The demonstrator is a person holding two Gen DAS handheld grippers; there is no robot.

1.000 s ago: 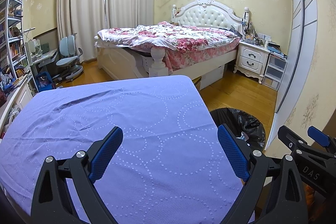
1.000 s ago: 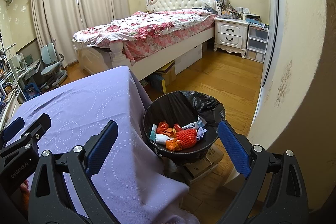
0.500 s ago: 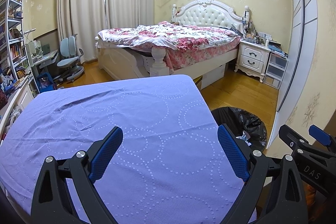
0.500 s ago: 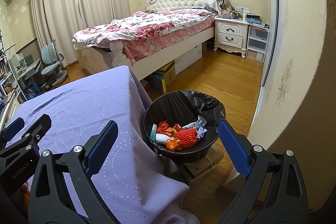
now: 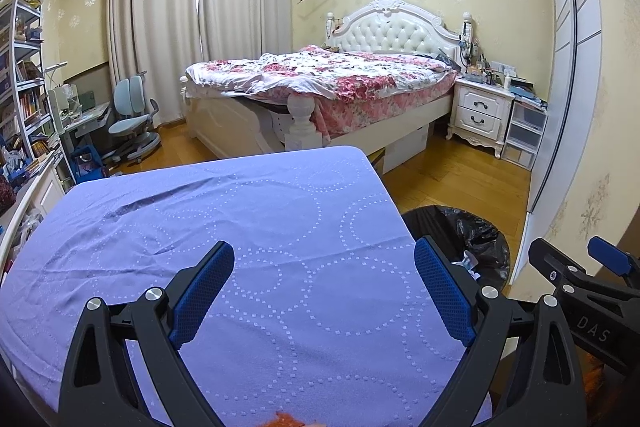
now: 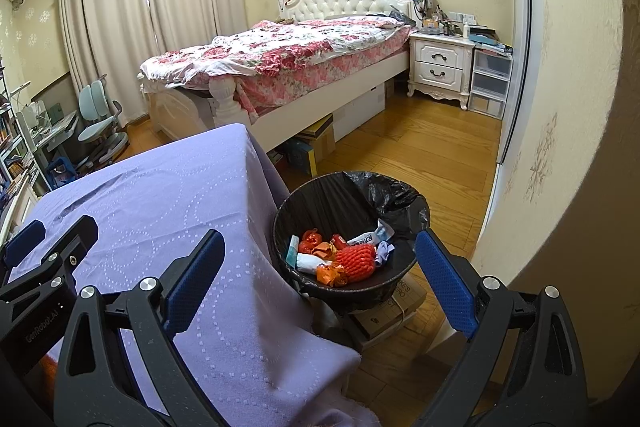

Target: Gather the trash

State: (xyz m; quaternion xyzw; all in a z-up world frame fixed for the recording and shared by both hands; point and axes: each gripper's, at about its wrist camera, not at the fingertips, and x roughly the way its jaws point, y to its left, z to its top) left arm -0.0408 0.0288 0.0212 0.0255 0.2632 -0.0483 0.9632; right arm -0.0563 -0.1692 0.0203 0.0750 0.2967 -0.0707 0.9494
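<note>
A round bin with a black liner stands on the floor by the table's right side, holding trash: an orange-red foam net, white wrappers and red scraps. It shows partly in the left wrist view. My right gripper is open and empty, above the table edge and the bin. My left gripper is open and empty over the purple tablecloth. A bit of something orange shows at the bottom edge of the left wrist view.
A bed with a floral cover stands beyond the table. A white nightstand and plastic drawers are at the right wall. A desk chair and shelves are at left. Cardboard boxes sit under the bin.
The left wrist view has shifted slightly, bringing a little more of the bin into sight. Both grippers stay open and nearly still.
</note>
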